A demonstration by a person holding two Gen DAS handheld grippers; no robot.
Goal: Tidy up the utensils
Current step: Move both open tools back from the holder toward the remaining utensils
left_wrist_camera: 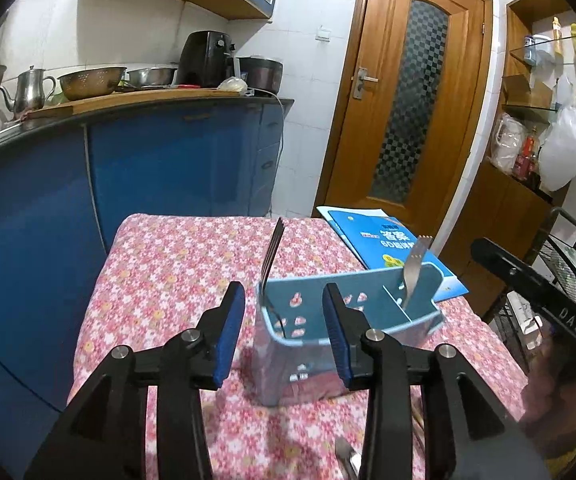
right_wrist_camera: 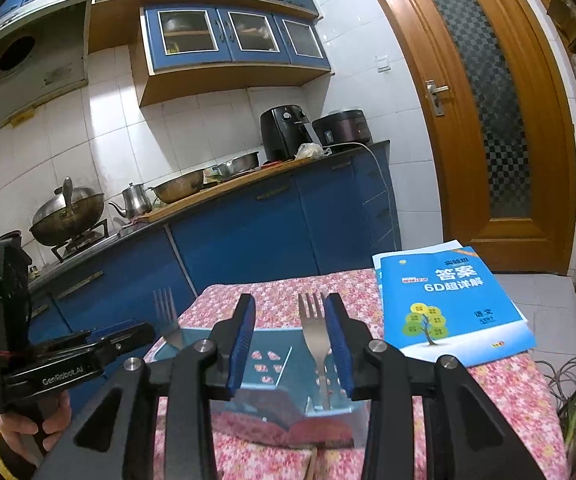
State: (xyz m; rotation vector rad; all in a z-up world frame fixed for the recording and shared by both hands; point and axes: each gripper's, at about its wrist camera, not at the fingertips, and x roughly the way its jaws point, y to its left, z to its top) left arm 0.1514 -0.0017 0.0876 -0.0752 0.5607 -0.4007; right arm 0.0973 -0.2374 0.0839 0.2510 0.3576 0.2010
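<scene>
A light-blue utensil holder with divided compartments stands on the floral tablecloth. Two metal forks stand in it, tines up: one at its left end, one in its right compartment. My left gripper is open just in front of the holder, nothing between its blue pads. In the right wrist view my right gripper is open too; the right fork shows between its fingers close to the right pad, which does not press on it. The holder and the left fork lie beyond.
A blue booklet lies at the table's far right corner. A metal utensil tip shows at the near edge of the table. A hand holds the left gripper's handle. Blue kitchen cabinets stand behind the table, a wooden door to the right.
</scene>
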